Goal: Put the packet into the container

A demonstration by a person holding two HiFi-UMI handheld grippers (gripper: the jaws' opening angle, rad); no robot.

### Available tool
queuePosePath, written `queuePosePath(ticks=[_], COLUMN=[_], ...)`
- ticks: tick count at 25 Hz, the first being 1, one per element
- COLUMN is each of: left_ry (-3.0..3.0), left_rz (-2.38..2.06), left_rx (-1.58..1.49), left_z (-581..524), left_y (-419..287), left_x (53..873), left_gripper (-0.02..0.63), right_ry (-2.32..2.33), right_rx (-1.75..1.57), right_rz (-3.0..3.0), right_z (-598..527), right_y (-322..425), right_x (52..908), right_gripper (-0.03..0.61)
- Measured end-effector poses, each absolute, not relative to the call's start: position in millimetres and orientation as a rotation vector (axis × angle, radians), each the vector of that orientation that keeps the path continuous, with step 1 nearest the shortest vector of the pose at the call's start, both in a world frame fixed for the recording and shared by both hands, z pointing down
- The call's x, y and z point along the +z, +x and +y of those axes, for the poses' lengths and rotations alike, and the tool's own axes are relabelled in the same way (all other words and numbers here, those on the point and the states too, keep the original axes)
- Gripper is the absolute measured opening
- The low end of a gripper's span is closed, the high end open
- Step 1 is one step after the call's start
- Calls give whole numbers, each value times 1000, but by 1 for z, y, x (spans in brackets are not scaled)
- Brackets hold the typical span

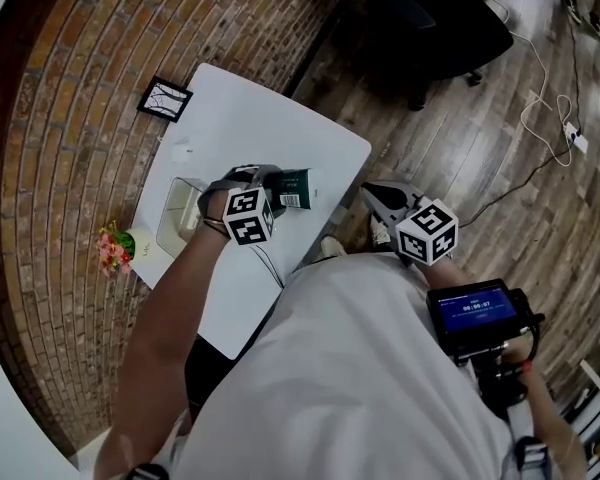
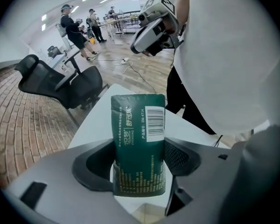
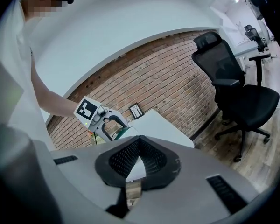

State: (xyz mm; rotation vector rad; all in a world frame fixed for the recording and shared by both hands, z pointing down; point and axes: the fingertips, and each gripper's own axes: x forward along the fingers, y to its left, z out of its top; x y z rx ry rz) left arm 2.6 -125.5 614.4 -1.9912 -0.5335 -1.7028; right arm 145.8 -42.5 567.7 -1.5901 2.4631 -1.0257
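Observation:
A dark green packet (image 1: 294, 189) with a white barcode label lies on the white table (image 1: 240, 118) near its right edge. My left gripper (image 1: 272, 182) points straight down over it. In the left gripper view the packet (image 2: 139, 139) fills the gap between the jaws, and both pads touch its sides, so the left gripper (image 2: 139, 158) is shut on it. A clear plastic container (image 1: 178, 214) stands on the table just left of that hand. My right gripper (image 1: 372, 196) hovers off the table's right edge, shut (image 3: 139, 141) with nothing between its pads.
A small black picture frame (image 1: 165, 99) lies at the table's far corner. A pot of pink flowers (image 1: 113, 246) stands by the left edge. A black office chair (image 1: 430, 18) and cables (image 1: 550, 118) are on the wooden floor. People (image 2: 74, 31) stand far off.

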Motion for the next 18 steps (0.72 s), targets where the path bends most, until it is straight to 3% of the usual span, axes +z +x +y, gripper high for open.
queuePosePath(ticks=[18], left_ry=[-2362], left_rz=[7], left_rx=[-1780], left_z=[-100], left_y=[-53], left_x=[582], left_gripper=[334], right_ry=[-1318], right_rx=[-992], right_rz=[2714], right_z=[-64], right_y=[107], right_x=[559], right_gripper=[9])
